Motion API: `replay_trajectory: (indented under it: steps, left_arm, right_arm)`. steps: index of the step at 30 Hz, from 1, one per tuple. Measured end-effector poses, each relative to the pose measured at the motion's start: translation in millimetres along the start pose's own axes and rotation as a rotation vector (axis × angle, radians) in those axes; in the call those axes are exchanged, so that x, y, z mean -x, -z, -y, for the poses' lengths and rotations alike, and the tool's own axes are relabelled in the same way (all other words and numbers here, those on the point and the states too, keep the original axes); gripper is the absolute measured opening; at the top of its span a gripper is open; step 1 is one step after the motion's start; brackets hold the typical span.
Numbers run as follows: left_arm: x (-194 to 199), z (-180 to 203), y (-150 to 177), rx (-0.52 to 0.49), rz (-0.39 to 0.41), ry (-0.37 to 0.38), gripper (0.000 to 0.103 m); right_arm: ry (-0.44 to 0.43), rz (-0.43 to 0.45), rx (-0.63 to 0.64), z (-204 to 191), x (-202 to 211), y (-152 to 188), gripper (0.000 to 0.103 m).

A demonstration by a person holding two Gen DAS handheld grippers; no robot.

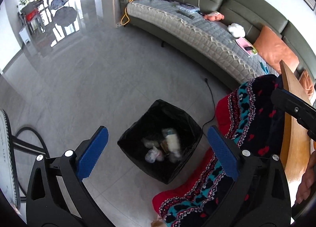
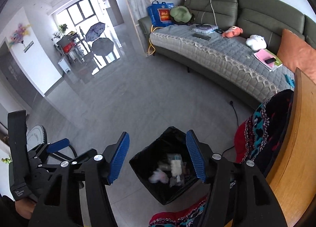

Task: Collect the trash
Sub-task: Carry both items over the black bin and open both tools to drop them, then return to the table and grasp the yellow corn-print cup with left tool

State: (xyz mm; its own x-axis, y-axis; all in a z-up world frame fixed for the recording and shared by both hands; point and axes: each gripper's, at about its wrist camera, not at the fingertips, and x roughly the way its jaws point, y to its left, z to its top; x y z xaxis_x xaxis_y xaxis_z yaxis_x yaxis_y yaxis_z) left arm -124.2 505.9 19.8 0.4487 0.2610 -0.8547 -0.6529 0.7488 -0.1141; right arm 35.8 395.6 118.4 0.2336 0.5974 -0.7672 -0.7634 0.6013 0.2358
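Hovering both claws, left claw (image 1: 158,153) spread wide and right claw (image 2: 158,159) half open, both empty, you have white crumpled trash (image 1: 172,145) already inside the black-lined square bin (image 1: 138,128) at twelve o'clock; remaining litter isn't visible.

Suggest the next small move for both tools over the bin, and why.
Probably lift both tools away from the bin and go look for more trash. The left tool and right tool are both open with nothing between the pads, and blurred wrappers sit inside the black liner, so the drop looks done. Nothing else to pick shows on the floor nearby.
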Motion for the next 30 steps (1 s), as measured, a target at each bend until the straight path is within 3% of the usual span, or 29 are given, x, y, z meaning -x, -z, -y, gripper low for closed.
replay_trajectory:
  steps: [7,15,30]
  left_arm:
    - [13.7,17.5,5.6,-0.027,0.001,0.020,0.097]
    - [45.1,62.6,19.1,-0.110,0.039,0.094,0.097]
    - [76.0,210.4,59.2,-0.360,0.058,0.285,0.097]
  right_arm:
    - [0.028,0.035,-0.021,10.4,22.9,8.0,0.066]
    - [0.095,0.106,-0.111,46.3,81.8,34.5,0.070]
    - [0.310,0.207,-0.298,155.3,201.2,113.7,0.072]
